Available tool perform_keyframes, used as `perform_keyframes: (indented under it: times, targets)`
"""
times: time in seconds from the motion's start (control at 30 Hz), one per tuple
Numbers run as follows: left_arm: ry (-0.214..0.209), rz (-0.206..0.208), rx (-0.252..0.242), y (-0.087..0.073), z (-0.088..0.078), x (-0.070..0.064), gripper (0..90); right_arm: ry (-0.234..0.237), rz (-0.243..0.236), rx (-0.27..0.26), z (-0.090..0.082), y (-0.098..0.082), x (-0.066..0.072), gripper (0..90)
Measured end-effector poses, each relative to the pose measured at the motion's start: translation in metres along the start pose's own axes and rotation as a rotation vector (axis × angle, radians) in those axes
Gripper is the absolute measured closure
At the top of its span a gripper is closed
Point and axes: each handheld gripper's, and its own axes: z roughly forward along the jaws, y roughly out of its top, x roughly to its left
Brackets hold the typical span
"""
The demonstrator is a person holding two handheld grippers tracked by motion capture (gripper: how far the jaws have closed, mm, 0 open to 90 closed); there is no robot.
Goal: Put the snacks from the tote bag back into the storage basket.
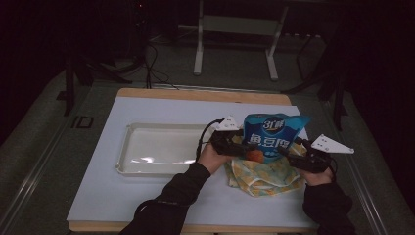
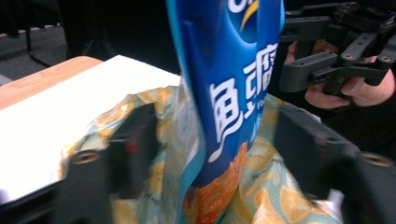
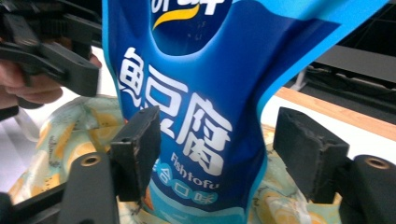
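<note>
A blue fish-tofu snack bag [image 1: 274, 133] stands upright in a cloth bag [image 1: 264, 175] printed with yellow fruit, at the right of the white mat. My left gripper [image 1: 238, 143] is at the snack bag's left side and my right gripper [image 1: 292, 154] at its right. In the left gripper view the snack bag [image 2: 233, 93] rises edge-on between the jaws of the left gripper [image 2: 222, 140], with gaps on both sides. In the right gripper view the right gripper [image 3: 224, 144] straddles the snack bag [image 3: 201, 107]: the left pad [image 3: 137, 149] is at its edge and the right pad stands apart.
An empty white tray [image 1: 128, 147] lies left of the bags on the mat [image 1: 112, 191]. The wooden table edge [image 1: 195, 94] runs behind. A metal stand [image 1: 235, 29] is on the floor beyond the table.
</note>
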Motion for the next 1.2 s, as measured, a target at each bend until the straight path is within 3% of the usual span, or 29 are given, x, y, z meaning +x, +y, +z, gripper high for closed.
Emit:
perform_keyframes:
  times: [0.2, 0.37, 0.67, 0.77, 1.2]
  targets:
    - [0.017, 0.008, -0.004, 0.001, 0.006, -0.003, 54.8, -0.002, -0.006, 0.022, 0.004, 0.000, 0.001, 46.5]
    - [0.040, 0.001, 0.003, 0.002, 0.008, -0.002, 65.0, -0.031, -0.032, 0.023, 0.003, -0.001, 0.000, 55.6]
    - [0.067, 0.018, 0.008, 0.004, 0.012, -0.006, 73.0, -0.045, -0.052, 0.047, 0.004, 0.002, 0.003, 72.7]
    - [0.064, -0.001, 0.009, 0.006, 0.013, -0.006, 75.8, -0.045, -0.068, 0.058, 0.007, 0.002, 0.008, 82.9]
    - [0.069, -0.031, 0.020, 0.012, 0.010, -0.006, 84.5, -0.056, -0.071, 0.076, 0.008, 0.007, 0.012, 88.8]
